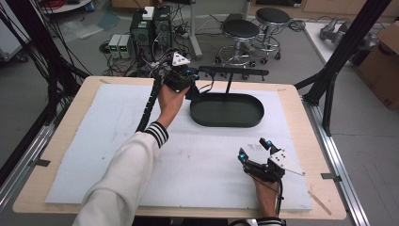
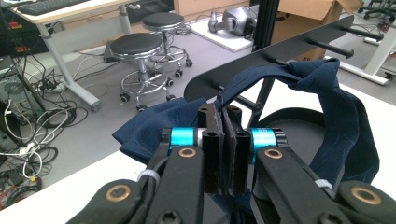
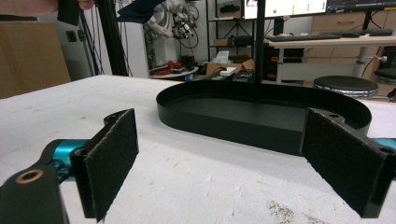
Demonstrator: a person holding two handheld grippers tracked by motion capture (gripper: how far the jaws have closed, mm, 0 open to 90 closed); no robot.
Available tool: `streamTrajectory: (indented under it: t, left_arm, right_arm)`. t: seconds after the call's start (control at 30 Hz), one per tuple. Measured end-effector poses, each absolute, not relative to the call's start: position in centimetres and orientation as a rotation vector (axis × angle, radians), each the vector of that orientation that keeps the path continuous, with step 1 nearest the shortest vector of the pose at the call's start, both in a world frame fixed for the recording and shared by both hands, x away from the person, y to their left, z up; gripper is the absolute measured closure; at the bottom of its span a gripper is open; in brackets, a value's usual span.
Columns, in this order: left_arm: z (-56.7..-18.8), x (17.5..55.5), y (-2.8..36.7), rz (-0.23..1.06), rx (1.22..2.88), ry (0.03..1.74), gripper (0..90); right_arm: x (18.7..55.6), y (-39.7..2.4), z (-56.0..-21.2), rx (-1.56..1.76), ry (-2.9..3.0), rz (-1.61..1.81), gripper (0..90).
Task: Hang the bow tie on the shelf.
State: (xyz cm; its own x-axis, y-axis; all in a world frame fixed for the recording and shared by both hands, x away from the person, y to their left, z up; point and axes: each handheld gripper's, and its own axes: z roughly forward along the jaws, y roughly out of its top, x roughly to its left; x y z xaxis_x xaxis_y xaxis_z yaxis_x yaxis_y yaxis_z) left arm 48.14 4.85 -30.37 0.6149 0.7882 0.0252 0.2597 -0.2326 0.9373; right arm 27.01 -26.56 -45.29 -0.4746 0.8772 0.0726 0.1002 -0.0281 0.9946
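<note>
Navy cloth [image 2: 327, 88] hangs over the black rack [image 1: 234, 71] at the far side of the table [image 1: 301, 108], pinched by the left claw [image 2: 225, 140], while the right claw [image 1: 254, 149] rests spread wide near the right edge.

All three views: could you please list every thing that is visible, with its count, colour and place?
stand: 1, black, an oval tray base at the far middle of the table, with an upright post and a top bar with pegs.
cloth: 1, dark blue, draped over the stand's top bar and pinched in the left gripper.
mat: 1, white, covers most of the tabletop.
table: 1, light wood, its edges show around the mat.
stools: 2, black seats on chrome legs, on the floor beyond the table.
cardboard box: 1, brown, on the floor at far right.
left gripper: 1, black, raised by the stand's bar, jaws closed on the cloth.
right gripper: 1, black, low over the mat near right, jaws wide apart, nothing between them.
</note>
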Motion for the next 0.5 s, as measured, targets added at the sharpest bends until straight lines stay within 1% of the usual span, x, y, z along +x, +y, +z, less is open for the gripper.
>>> streamTrajectory:
  t: [0.5]
  left_arm:
    - [-31.3, 49.2, 3.2, 0.632, 1.811, 0.884, 87.0]
  right_arm:
    - [27.0, -26.6, -45.3, 1.045, 1.612, 1.571, 10.6]
